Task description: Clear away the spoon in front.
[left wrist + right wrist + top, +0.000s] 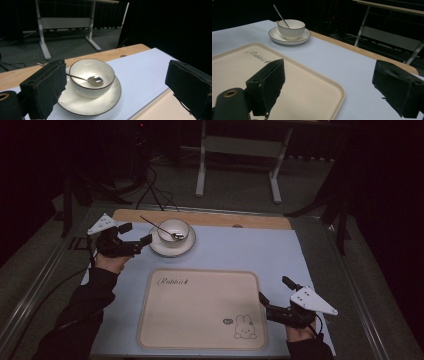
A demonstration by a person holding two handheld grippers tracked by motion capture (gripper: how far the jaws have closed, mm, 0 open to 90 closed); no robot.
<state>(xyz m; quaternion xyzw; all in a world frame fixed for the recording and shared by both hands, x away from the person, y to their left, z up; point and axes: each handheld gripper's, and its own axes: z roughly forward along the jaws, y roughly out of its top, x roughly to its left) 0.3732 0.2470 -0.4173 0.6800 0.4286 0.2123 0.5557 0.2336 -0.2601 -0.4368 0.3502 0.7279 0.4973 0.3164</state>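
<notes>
**Both grippers wide open, bowl and spoon waiting at the far left**

The right gripper (pixel 278 296) sits nearest, jaws well apart and holding nothing, just beside the near right corner of the cream rabbit tray (pixel 202 308). A careless sweep left from here could clip the tray's raised rim and skid it across the pale blue mat (pixel 240 247).

Further up on the left, the left gripper (pixel 136 233) is also spread open and empty, its tips just beside the saucer (pixel 155 248). On that saucer stands the white bowl (pixel 172 229), a metal spoon (pixel 159 227) resting in it with its handle leaning out toward the far left.

That's the risk, in my judgement: push in low and the saucer slides toward the wooden table edge (pixel 250 221); brush the handle and the spoon may flip out or tip the bowl.
</notes>
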